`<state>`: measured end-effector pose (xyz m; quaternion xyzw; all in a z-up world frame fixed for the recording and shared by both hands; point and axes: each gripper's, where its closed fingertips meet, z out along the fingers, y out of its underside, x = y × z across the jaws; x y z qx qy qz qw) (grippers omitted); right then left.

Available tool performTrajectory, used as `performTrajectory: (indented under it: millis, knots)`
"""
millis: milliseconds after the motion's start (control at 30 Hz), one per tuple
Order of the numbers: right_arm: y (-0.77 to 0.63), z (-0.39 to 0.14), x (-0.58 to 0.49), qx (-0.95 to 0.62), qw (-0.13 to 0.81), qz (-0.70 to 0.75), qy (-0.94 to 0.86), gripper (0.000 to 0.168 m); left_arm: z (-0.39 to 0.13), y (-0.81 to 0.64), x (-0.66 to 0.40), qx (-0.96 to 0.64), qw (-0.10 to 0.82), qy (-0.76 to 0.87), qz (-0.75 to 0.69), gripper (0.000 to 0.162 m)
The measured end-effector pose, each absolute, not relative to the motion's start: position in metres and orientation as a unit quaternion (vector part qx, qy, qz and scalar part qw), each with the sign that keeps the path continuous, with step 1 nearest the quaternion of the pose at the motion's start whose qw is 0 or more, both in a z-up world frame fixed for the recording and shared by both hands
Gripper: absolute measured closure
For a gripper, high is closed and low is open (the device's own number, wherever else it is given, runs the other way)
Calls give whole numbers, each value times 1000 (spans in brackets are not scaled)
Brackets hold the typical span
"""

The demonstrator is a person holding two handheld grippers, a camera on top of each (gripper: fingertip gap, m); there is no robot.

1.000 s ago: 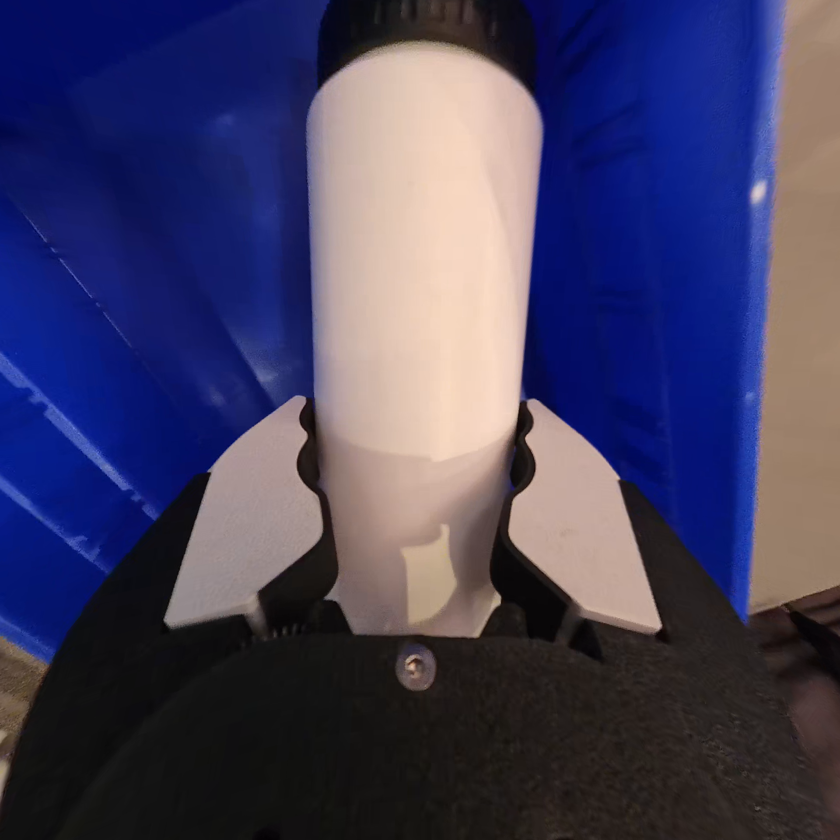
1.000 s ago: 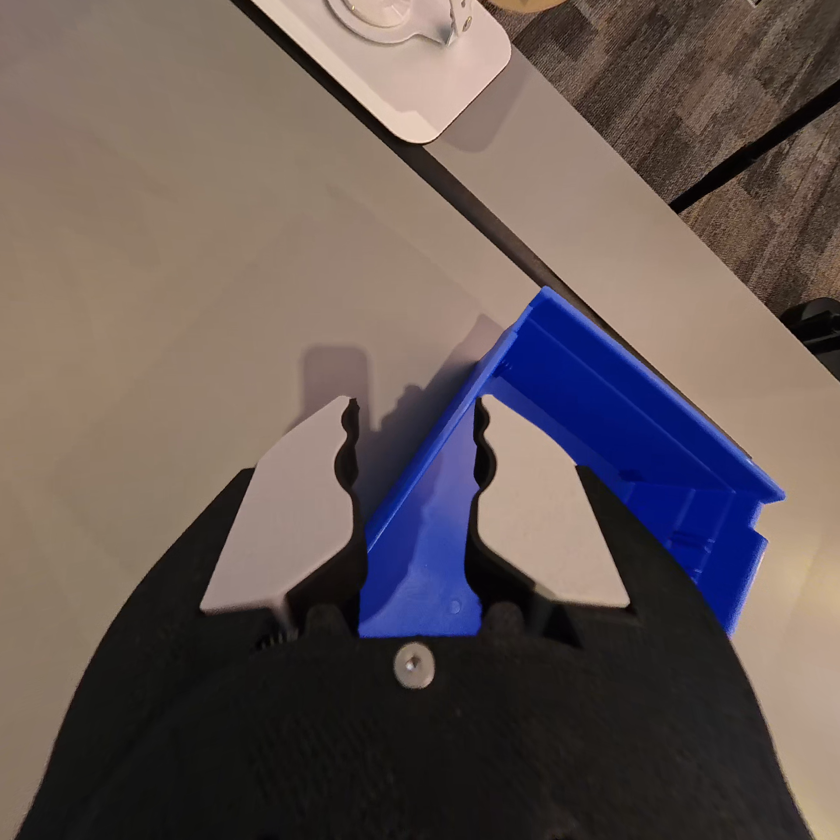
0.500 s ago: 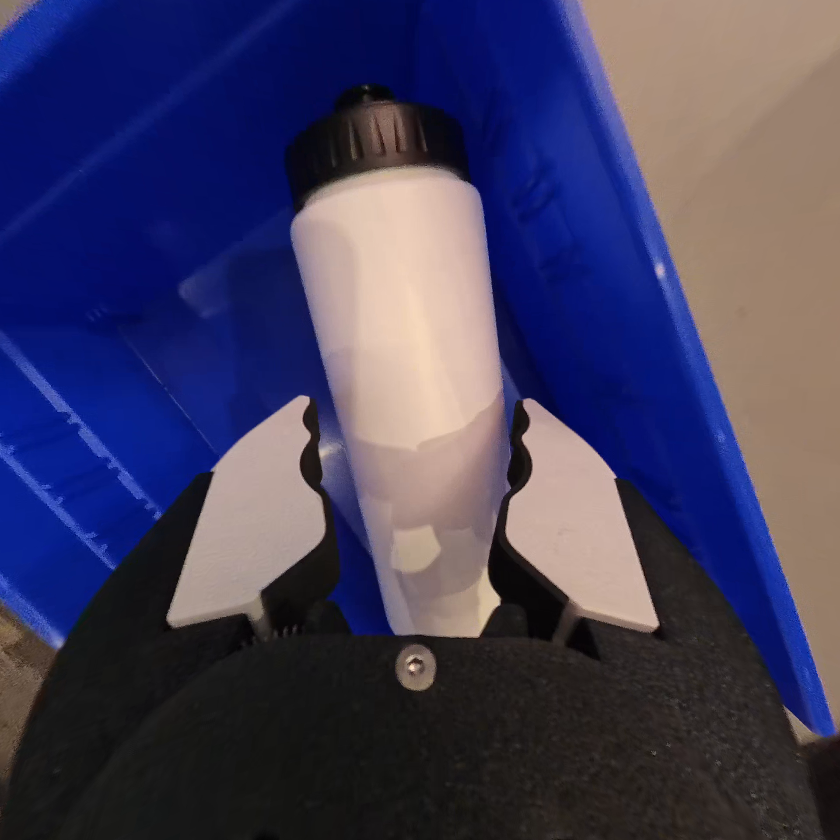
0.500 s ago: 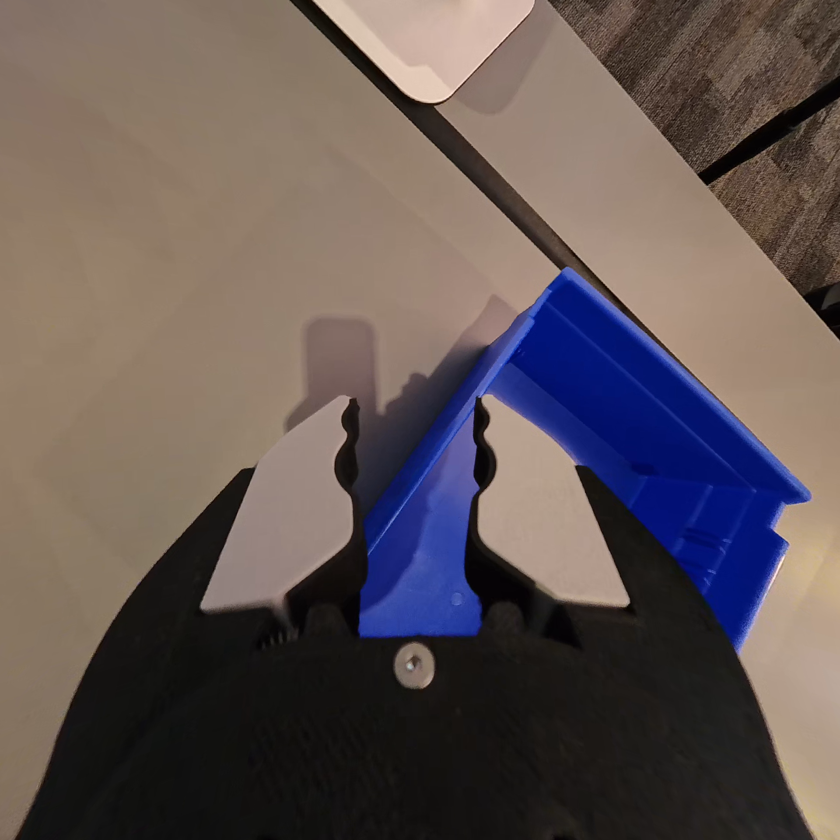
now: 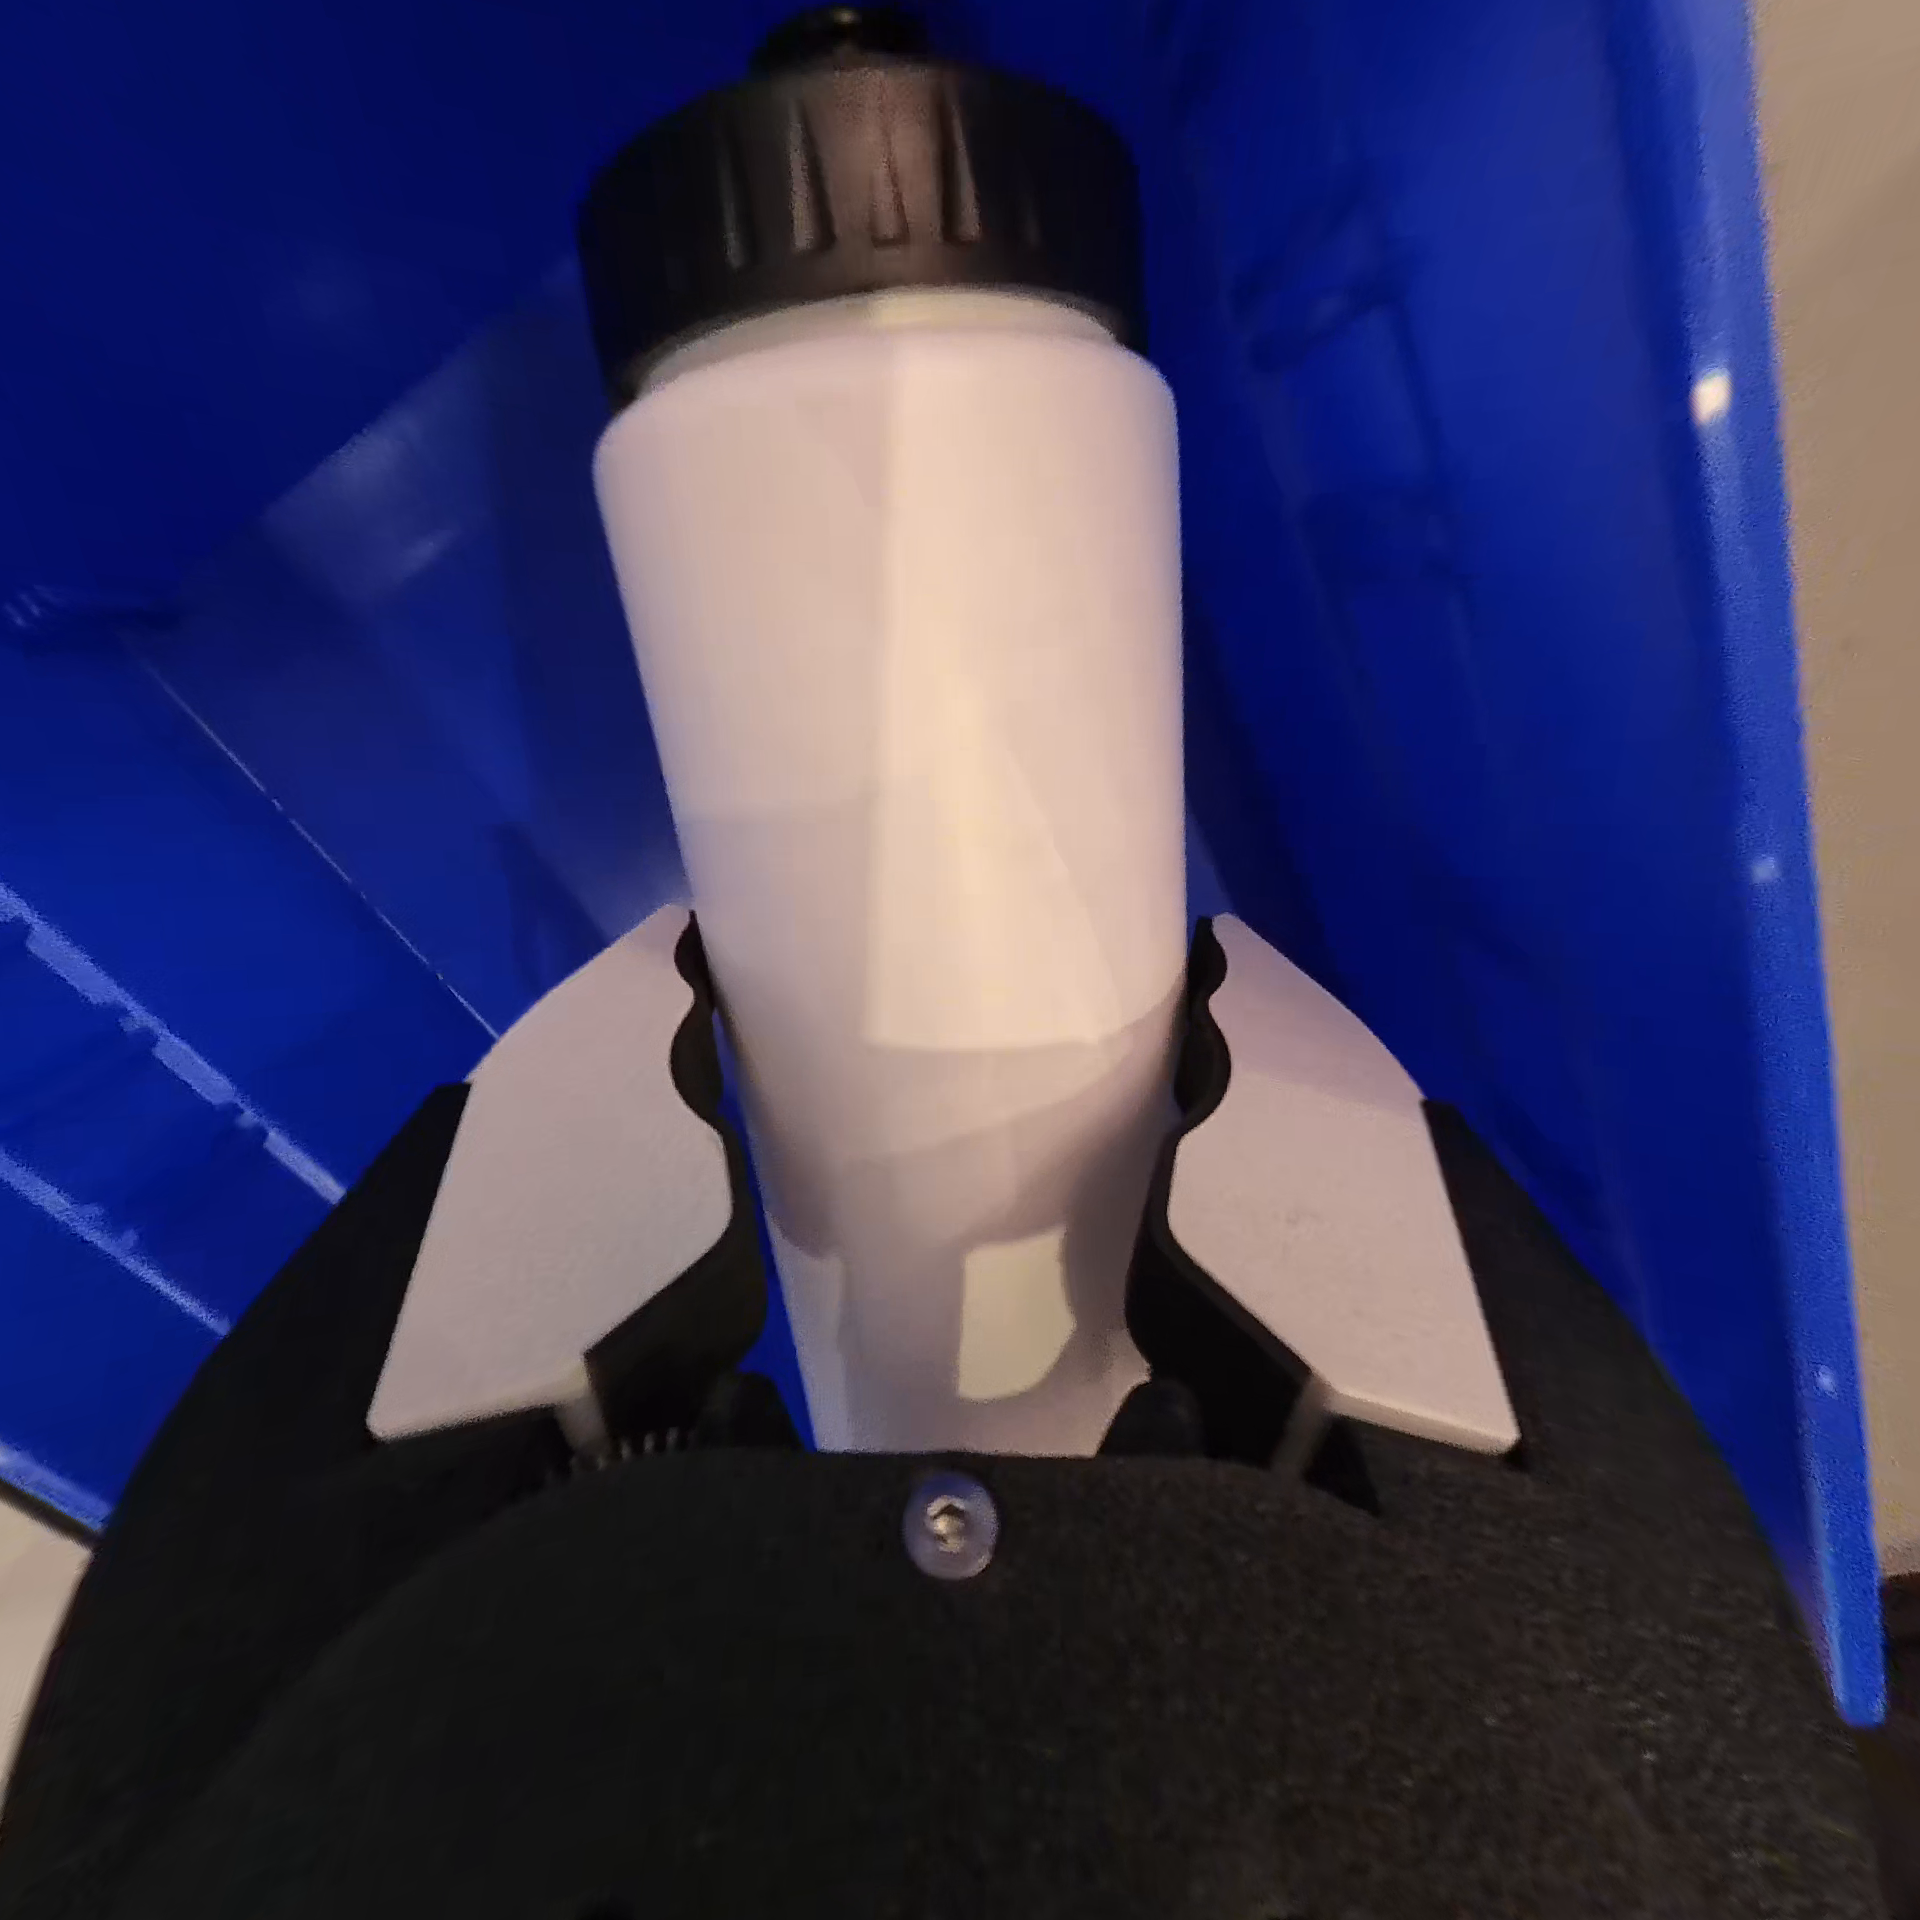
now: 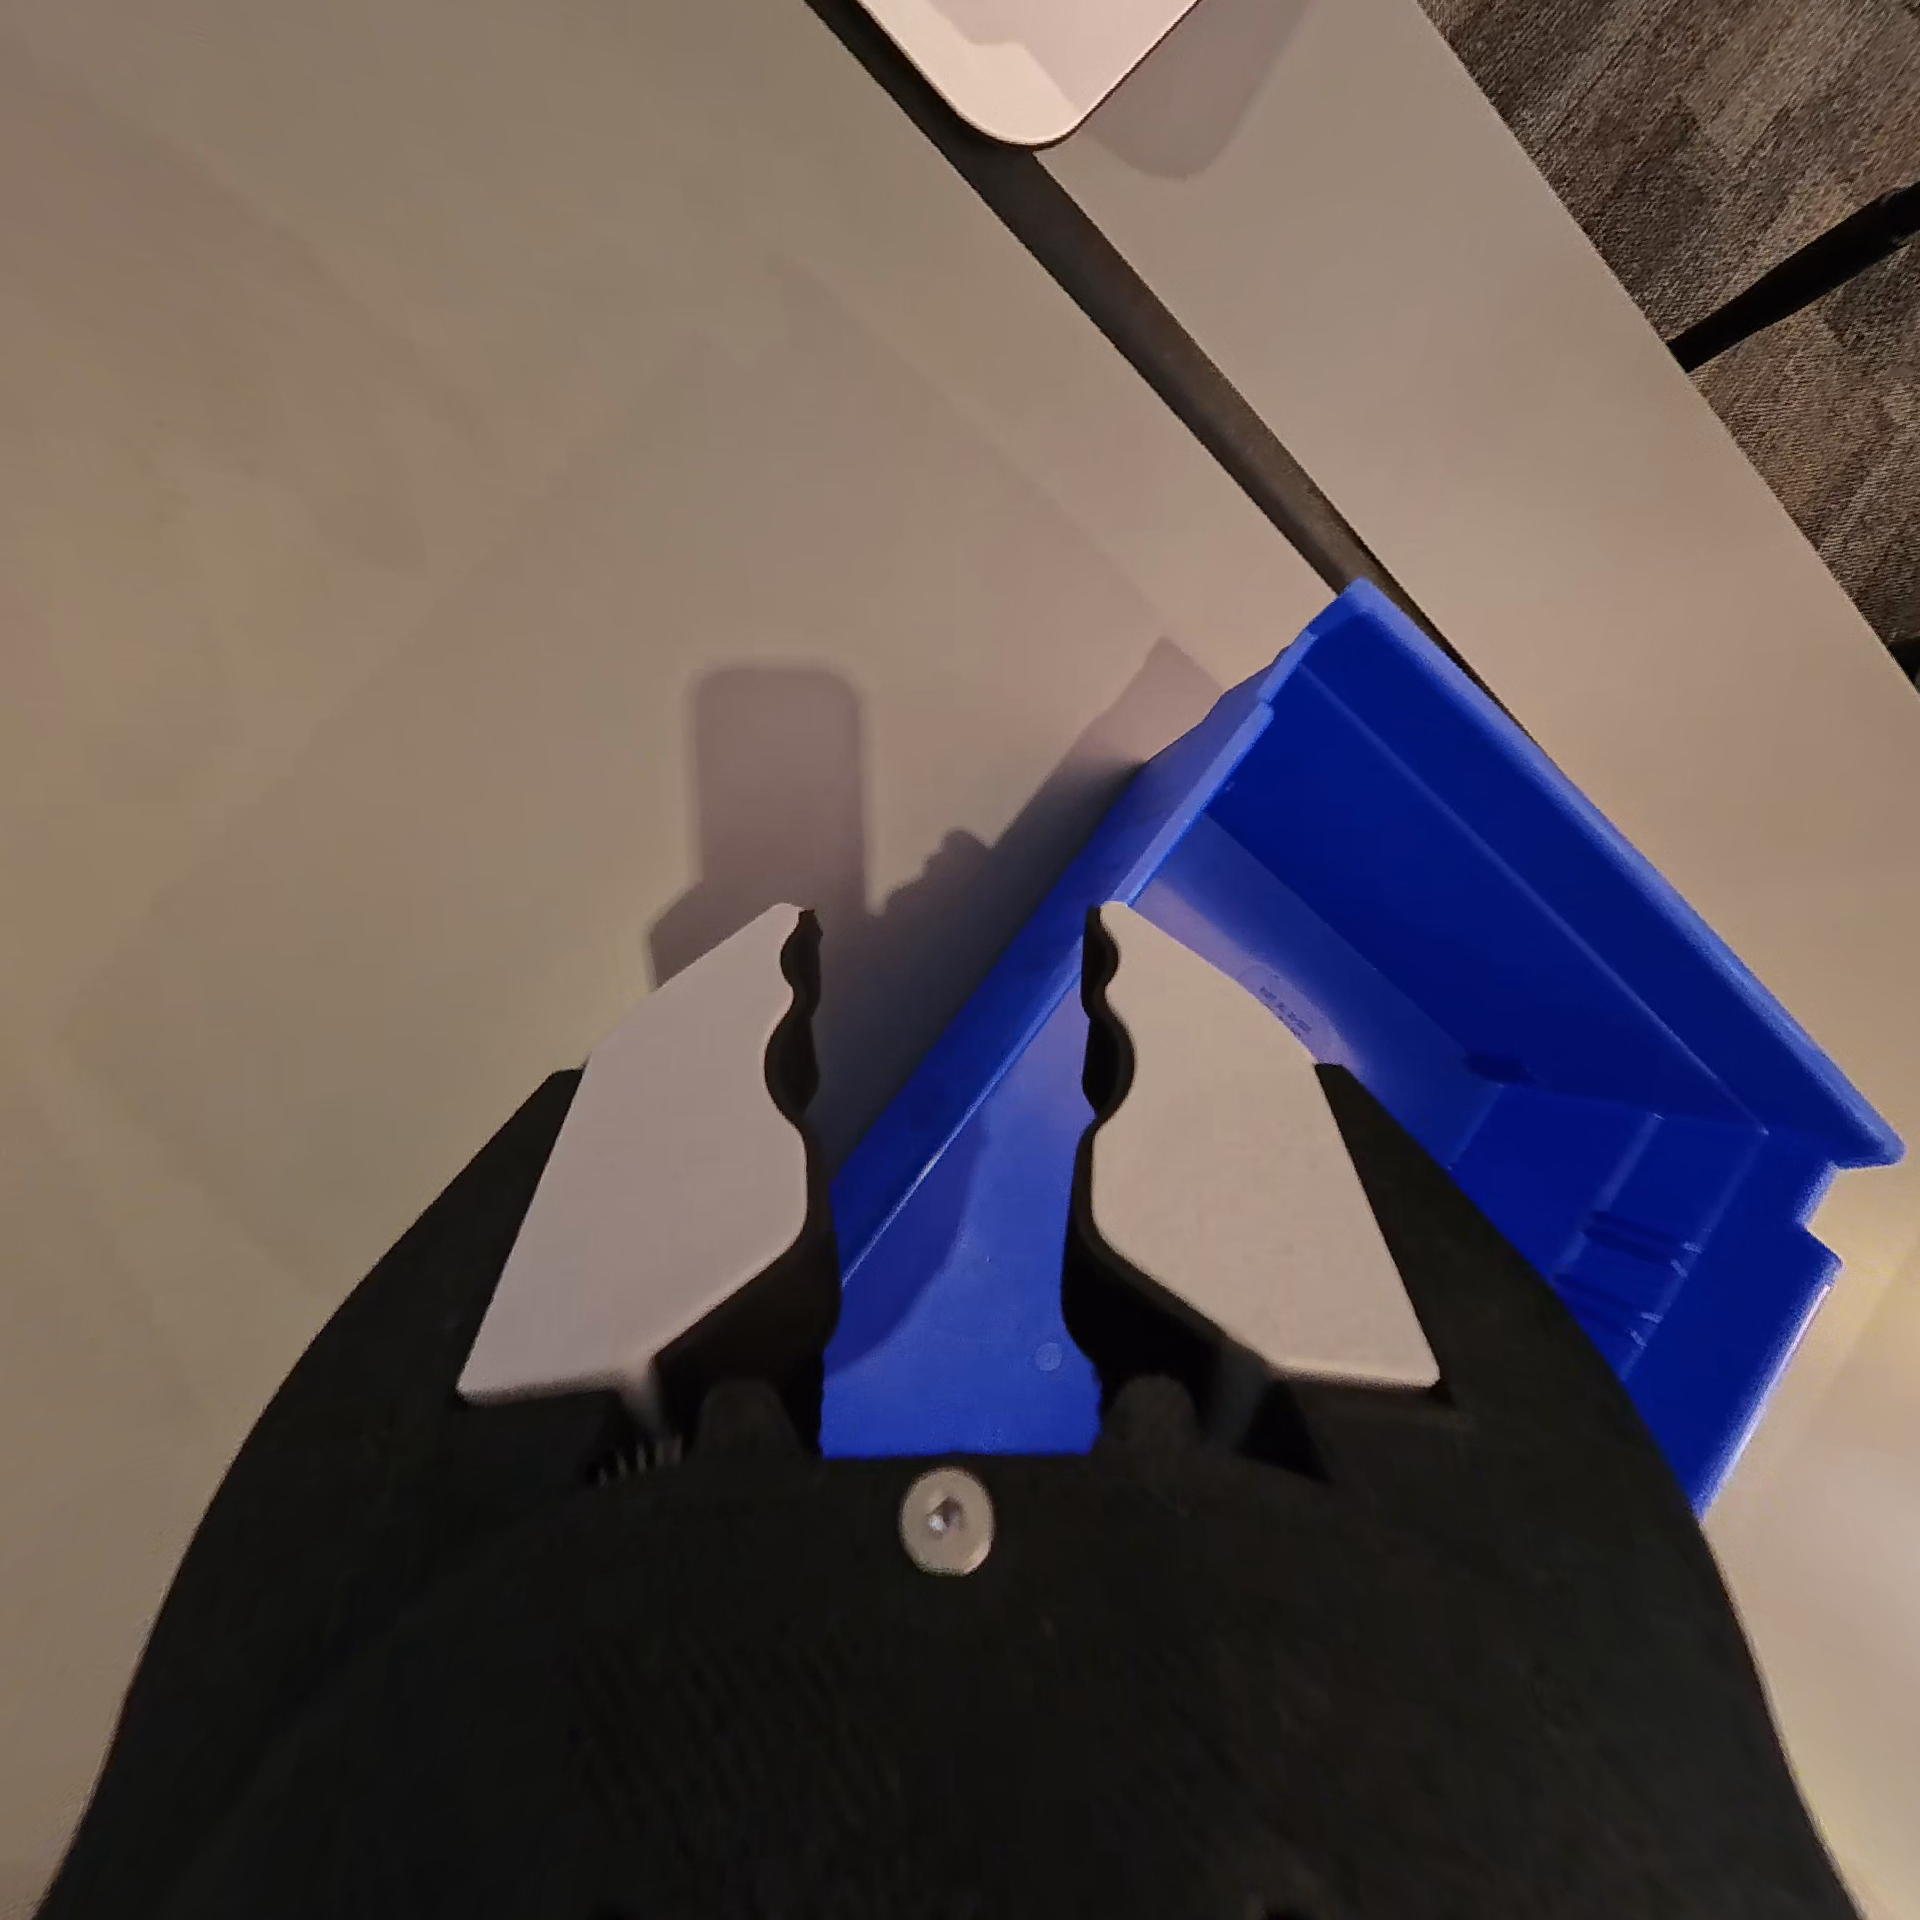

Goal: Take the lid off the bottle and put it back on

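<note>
A white bottle with a black ribbed lid screwed on fills the left wrist view. My left gripper is shut on the bottle's lower body and holds it inside a blue plastic bin, lid pointing away from me. In the right wrist view my right gripper is open and empty. It hovers over the near left wall of the same bin, and the rim shows between its jaws. The bottle does not show in that view.
The bin rests on a grey table. A dark seam separates it from a second tabletop. The corner of a white tray lies at the far edge. Dark carpet lies beyond the tables.
The bottle looked smaller and tilted half a second ago; now it is larger and nearer, with the lid near the top edge. The right gripper has shifted slightly, and the tray has slid toward the top edge.
</note>
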<state>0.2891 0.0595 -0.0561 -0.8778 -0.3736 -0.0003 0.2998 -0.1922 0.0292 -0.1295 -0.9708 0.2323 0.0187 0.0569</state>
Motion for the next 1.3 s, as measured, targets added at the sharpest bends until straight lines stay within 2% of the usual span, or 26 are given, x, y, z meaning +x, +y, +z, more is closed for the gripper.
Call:
performTrajectory:
  millis: [233,500,1300]
  knots:
    - [58,-60,288,-879,292,0,-377,118,-132,1,-195,-973,-7,231,24,74]
    - [57,-65,287,-880,280,-5,-384,118,-120,8,-194,-976,35,214,-7,86]
    - [55,-61,279,-869,288,-11,-401,119,-127,8,-196,-974,19,227,12,83]
